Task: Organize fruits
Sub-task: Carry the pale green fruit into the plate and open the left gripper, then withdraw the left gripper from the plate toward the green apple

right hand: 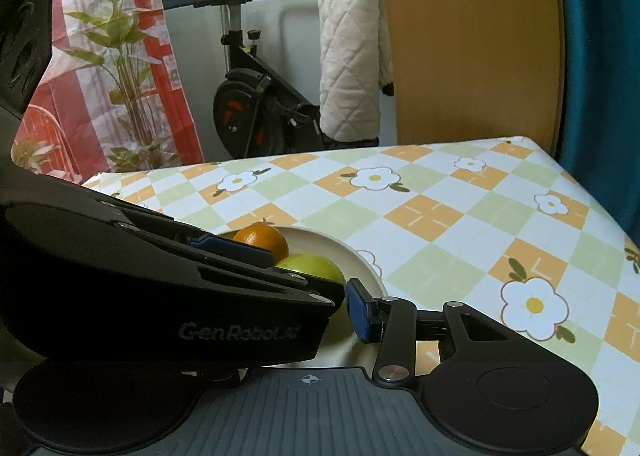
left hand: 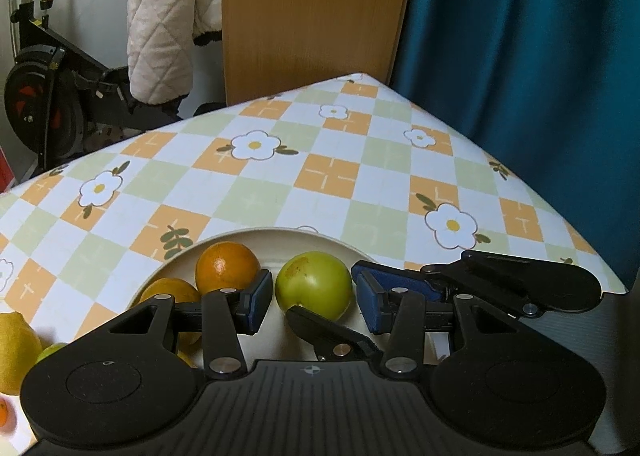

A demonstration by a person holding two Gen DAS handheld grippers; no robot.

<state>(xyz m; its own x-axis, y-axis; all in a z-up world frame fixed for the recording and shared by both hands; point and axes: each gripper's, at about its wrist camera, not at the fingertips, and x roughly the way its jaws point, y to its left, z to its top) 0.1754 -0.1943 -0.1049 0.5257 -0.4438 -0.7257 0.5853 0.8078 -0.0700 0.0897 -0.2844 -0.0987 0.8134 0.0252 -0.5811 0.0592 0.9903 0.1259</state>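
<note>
Jaws of the left gripper point(left hand: 314, 296) sit spread around a round green fruit point(left hand: 314, 285) on the cream round plate point(left hand: 280, 236), low middle; the right gripper point(right hand: 340, 302) jaws' state I cannot tell.

The setting was a home living space, as shown by an exercise bike point(right hand: 256, 96) draped with a quilted jacket point(right hand: 352, 52), a flowered checked tablecloth point(left hand: 320, 176), a teal curtain point(left hand: 520, 56) and a potted plant point(right hand: 120, 56).

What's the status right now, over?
Left hand-held gripper open around green fruit, not touching. Right hand-held gripper open, crossing it. Fruit in plate.
</note>
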